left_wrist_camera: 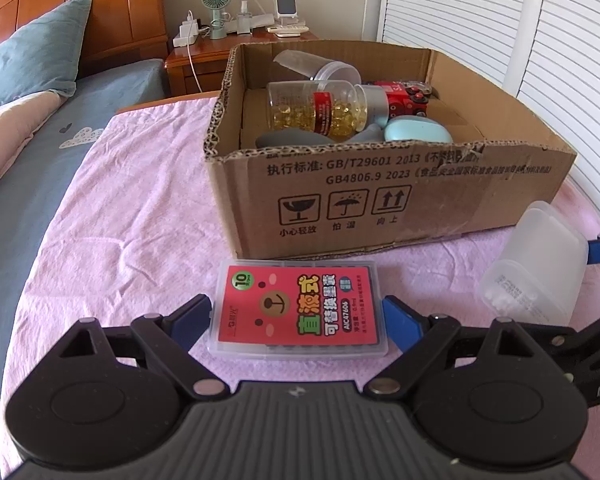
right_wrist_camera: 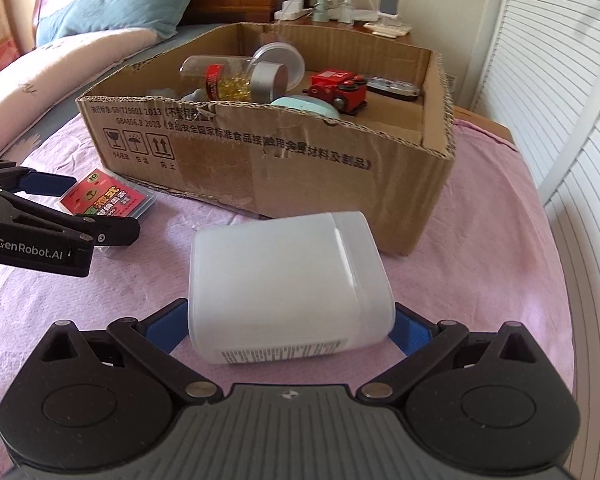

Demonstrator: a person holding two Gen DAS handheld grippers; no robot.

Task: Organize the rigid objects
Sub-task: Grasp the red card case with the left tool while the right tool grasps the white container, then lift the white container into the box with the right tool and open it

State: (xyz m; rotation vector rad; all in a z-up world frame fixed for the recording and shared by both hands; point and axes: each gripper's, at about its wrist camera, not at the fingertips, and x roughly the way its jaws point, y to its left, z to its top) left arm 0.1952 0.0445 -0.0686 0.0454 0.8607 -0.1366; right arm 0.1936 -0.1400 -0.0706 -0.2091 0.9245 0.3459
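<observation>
We see a flat clear case (left_wrist_camera: 299,309) with a red bear label lying on the pink cloth before our cardboard box (left_wrist_camera: 384,196), a frosted white container (right_wrist_camera: 290,280) on its side nearby, a capsule bottle (left_wrist_camera: 318,109) tipped inside the box

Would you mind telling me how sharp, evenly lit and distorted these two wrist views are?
Left wrist view: sharp, daylit; fisheye bends the shutter slats and darkens the corners; print on the cardboard box is readable. Right wrist view: softer, the translucent white container slightly blurred, the shutters bright and washed out.
</observation>
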